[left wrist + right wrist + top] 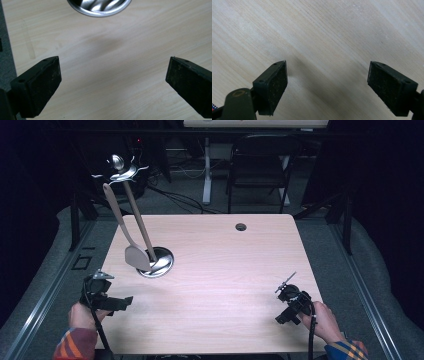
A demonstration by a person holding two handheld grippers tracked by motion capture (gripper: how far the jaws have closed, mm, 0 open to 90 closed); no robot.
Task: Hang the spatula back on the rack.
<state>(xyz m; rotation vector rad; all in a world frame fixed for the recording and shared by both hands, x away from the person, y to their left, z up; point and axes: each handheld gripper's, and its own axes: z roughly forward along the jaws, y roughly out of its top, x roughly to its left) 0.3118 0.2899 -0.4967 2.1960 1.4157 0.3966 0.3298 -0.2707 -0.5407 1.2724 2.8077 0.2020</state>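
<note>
Hovering wide open and empty at seven o'clock on the pale wooden table [220,265], the left gripper [117,302] should approach the beige spatula [131,251] hanging on the steel-based utensil stand [161,262] at eleven o'clock squarely, while the right gripper [284,312], likewise open and empty, waits.

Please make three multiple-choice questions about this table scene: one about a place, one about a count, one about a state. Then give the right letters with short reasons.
1. Where does the round metal base of the utensil stand sit?
A. the table's left part
B. the table's right edge
C. the floor

2. How many utensils hang from the stand?
A. one
B. two
C. four

3. How are the left gripper jaws?
A. shut on a spoon
B. wide open, nothing between
C. shut empty

Key: 1 A, base near the table left side. 2 B, a spatula and a ladle hang. 3 B, bare wood between the pads.
</note>
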